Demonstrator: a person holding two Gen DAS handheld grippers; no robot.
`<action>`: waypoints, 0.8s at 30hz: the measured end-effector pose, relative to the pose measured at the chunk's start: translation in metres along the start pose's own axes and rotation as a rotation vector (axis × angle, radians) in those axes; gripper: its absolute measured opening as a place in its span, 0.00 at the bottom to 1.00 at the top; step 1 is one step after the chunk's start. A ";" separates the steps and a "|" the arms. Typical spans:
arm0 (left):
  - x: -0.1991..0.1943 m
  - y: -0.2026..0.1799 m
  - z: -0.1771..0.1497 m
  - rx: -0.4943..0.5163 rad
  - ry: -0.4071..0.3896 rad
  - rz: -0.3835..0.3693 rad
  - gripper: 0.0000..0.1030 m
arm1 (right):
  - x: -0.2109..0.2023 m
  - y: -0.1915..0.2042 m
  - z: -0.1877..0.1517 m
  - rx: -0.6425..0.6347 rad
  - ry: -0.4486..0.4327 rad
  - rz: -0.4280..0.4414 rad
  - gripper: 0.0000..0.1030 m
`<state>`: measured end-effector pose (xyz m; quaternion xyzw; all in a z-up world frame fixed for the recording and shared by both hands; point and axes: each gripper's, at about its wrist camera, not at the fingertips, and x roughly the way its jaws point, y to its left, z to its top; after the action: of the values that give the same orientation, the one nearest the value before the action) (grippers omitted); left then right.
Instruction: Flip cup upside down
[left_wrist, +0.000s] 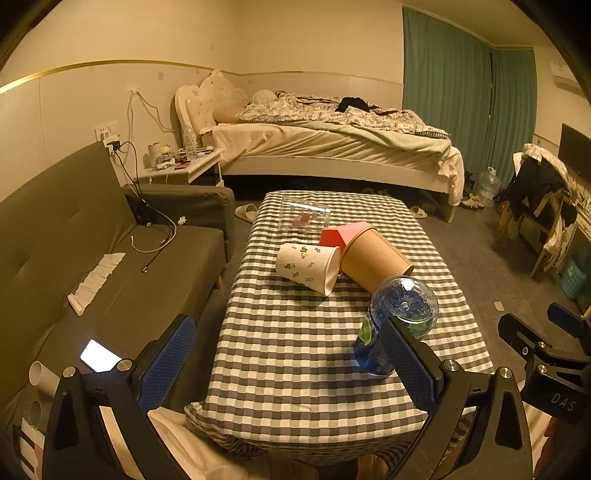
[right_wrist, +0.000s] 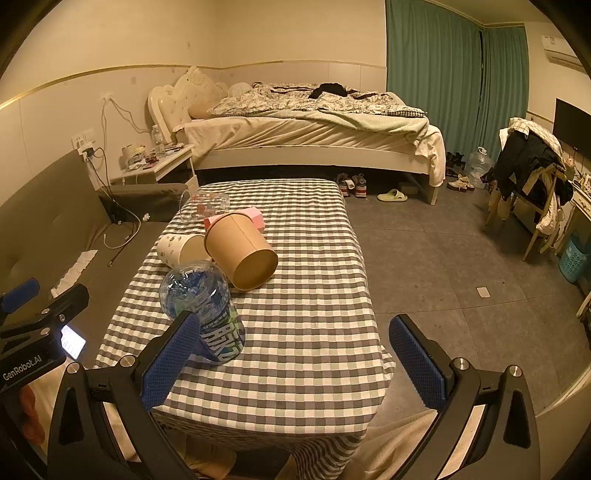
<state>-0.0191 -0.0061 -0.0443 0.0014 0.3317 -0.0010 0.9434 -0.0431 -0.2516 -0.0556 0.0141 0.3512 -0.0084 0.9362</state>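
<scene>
Both the left gripper and the right gripper hang spread wide and empty over the near end of the checked table, touching nothing. At mid-table the white cup lies on its side with its mouth to the right, touching the brown cup, which also lies on its side, mouth toward the near right. A clear blue cup stands mouth-down nearer, while a pink box and a clear box sit farther back.

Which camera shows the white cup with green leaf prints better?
The left wrist view: the white cup lies on its side, fully visible. In the right wrist view, the brown cup and bottle partly hide it.
</scene>
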 end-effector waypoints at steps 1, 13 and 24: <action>0.000 0.000 0.000 0.000 0.000 0.000 1.00 | 0.000 0.000 0.000 0.000 0.001 0.001 1.00; 0.000 -0.002 -0.001 0.004 0.003 0.003 1.00 | 0.002 0.003 -0.001 -0.004 0.009 -0.001 1.00; 0.002 -0.003 -0.002 0.004 0.005 0.004 1.00 | 0.004 0.004 -0.003 -0.005 0.013 -0.001 1.00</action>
<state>-0.0191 -0.0093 -0.0467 0.0040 0.3338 -0.0001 0.9426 -0.0420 -0.2480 -0.0604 0.0116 0.3572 -0.0080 0.9339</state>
